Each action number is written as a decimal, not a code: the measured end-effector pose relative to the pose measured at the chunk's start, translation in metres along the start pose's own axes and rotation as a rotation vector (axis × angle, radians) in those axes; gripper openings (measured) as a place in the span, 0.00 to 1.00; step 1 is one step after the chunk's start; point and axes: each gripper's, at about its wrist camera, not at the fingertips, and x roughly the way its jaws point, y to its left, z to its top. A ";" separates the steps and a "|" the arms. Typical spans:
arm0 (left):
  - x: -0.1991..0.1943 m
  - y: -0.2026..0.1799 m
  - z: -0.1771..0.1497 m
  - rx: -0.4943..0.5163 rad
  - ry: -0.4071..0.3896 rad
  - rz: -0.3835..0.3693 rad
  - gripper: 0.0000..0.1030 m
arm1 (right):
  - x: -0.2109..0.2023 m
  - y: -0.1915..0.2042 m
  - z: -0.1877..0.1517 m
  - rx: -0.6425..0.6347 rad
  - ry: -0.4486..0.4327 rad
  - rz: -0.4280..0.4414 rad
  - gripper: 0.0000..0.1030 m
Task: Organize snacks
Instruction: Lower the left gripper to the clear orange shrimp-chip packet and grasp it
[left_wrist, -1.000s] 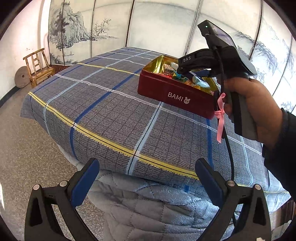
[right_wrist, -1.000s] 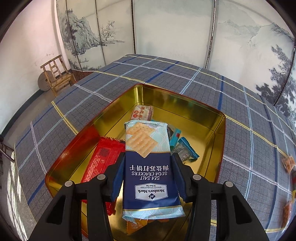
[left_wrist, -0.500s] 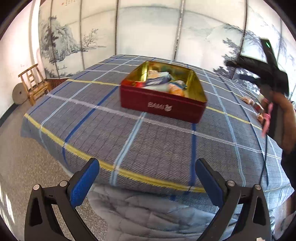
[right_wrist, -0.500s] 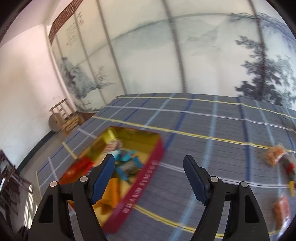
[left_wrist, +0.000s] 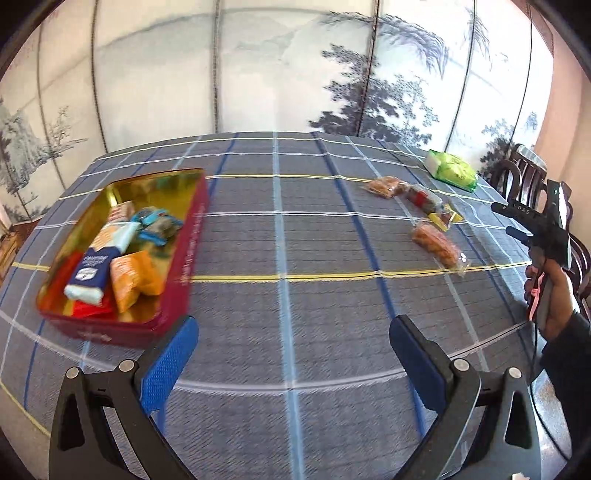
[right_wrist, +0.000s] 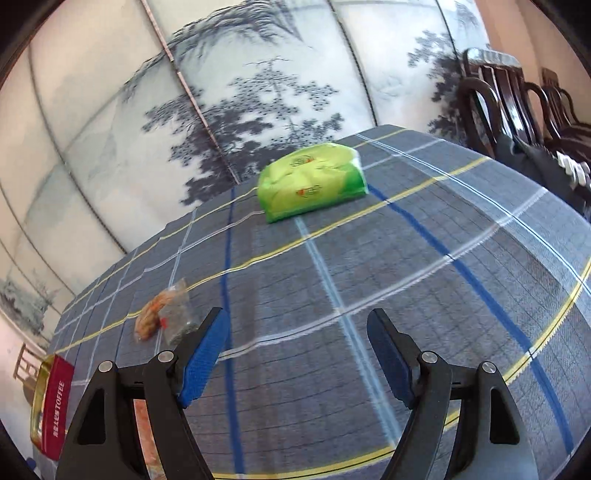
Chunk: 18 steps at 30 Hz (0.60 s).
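Observation:
A red tin with a gold inside (left_wrist: 186, 258) sits at the left of the table and holds several snack packs, among them a blue cracker pack (left_wrist: 94, 264) and an orange pack (left_wrist: 135, 280). Loose snack packs (left_wrist: 436, 243) lie at the right of the table; a green pack (left_wrist: 448, 170) lies at the far right corner. My left gripper (left_wrist: 293, 356) is open and empty over the near table edge. My right gripper (right_wrist: 297, 350) is open and empty, facing the green pack (right_wrist: 312, 184). A clear snack pack (right_wrist: 162, 314) lies left of it, and the tin's end (right_wrist: 55, 402) shows at far left.
The table wears a blue-grey plaid cloth (left_wrist: 295, 229). A painted folding screen (left_wrist: 258, 74) stands behind it. Dark wooden chairs (right_wrist: 517, 107) stand at the right end of the table. The right-hand gripper held by a hand (left_wrist: 546, 236) shows at the left wrist view's right edge.
My right gripper let go of the blue cracker pack in the tin, opened and swung right toward the loose snacks. My left gripper also turned right, over the table.

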 end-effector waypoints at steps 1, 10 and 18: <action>0.008 -0.015 0.008 0.013 0.010 -0.033 0.99 | -0.001 -0.012 -0.001 0.018 -0.002 0.007 0.76; 0.086 -0.141 0.043 -0.001 -0.006 0.011 0.99 | -0.007 -0.041 -0.003 0.129 -0.033 0.130 0.78; 0.160 -0.190 0.067 -0.083 0.076 0.111 0.72 | -0.010 -0.048 -0.005 0.171 -0.050 0.180 0.80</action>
